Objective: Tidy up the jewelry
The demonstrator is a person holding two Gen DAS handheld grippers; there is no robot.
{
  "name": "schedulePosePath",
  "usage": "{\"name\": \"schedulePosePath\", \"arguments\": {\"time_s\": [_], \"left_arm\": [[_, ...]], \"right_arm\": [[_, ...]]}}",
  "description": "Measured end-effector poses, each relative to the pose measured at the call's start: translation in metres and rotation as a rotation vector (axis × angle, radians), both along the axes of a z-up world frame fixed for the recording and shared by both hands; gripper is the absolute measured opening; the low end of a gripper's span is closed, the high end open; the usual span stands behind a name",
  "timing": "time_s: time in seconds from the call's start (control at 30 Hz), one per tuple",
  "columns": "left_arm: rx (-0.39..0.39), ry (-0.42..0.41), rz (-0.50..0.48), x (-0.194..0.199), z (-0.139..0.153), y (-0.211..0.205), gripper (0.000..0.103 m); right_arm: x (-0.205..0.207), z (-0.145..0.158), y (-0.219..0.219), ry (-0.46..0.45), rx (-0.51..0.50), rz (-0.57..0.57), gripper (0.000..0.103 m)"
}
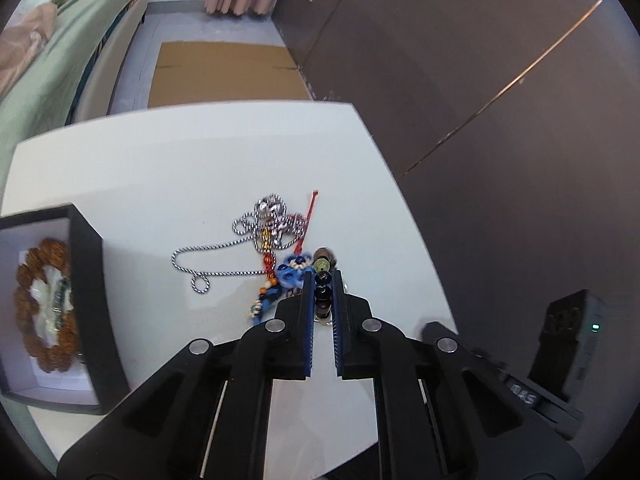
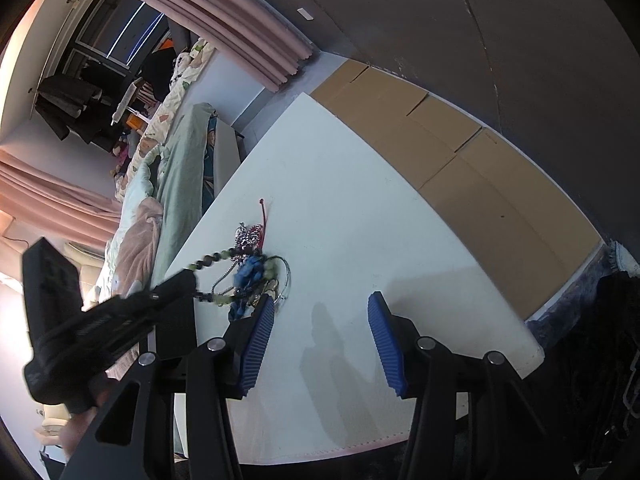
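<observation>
A heap of jewelry lies mid-table: a silver chain necklace (image 1: 224, 256), a red cord (image 1: 308, 216) and a blue beaded ornament (image 1: 294, 272). My left gripper (image 1: 323, 280) is shut on a dark-and-green bead bracelet (image 1: 322, 284), held just above the heap; in the right wrist view the bracelet (image 2: 218, 268) hangs as a loop from the left gripper (image 2: 188, 280). A black jewelry box (image 1: 86, 304) at the left holds a brown bead bracelet (image 1: 44, 308). My right gripper (image 2: 320, 320) is open and empty over the white table (image 2: 360, 220), right of the heap (image 2: 252, 268).
A bed with green bedding (image 1: 48, 60) stands beyond the table's left edge. Flat cardboard (image 1: 224, 72) lies on the floor behind the table. A dark wall (image 1: 480, 80) runs along the right. Pink curtains (image 2: 240, 28) hang at the back.
</observation>
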State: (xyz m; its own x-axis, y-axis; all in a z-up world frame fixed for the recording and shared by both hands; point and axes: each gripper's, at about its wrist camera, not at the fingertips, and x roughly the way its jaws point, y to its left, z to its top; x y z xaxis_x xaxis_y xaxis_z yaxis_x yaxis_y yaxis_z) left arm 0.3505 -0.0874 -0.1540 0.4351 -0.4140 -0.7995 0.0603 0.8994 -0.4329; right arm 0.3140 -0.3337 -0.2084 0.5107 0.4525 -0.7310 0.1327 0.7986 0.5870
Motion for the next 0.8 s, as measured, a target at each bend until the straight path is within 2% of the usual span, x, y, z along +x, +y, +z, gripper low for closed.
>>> {"name": "schedulePosePath", "arguments": {"time_s": [0.3, 0.63, 0.7, 0.73, 0.8], "left_arm": [[-0.021, -0.062, 0.042, -0.010, 0.031, 0.029, 0.009], [-0.033, -0.113, 0.135, -0.029, 0.054, 0.083, 0.009], [-0.035, -0.121, 0.153, -0.033, 0.057, 0.095, 0.009], [-0.038, -0.124, 0.164, -0.036, 0.059, 0.102, 0.009], [-0.040, -0.128, 0.181, -0.039, 0.060, 0.112, 0.009]], "right_arm": [[0.011, 0.009, 0.013, -0.024, 0.008, 0.041, 0.048], [0.040, 0.019, 0.066, -0.011, -0.061, 0.175, 0.050], [0.045, 0.019, 0.078, -0.004, -0.084, 0.201, 0.060], [0.047, 0.019, 0.083, -0.006, -0.104, 0.205, 0.070], [0.050, 0.020, 0.091, -0.012, -0.146, 0.211, 0.071]]}}
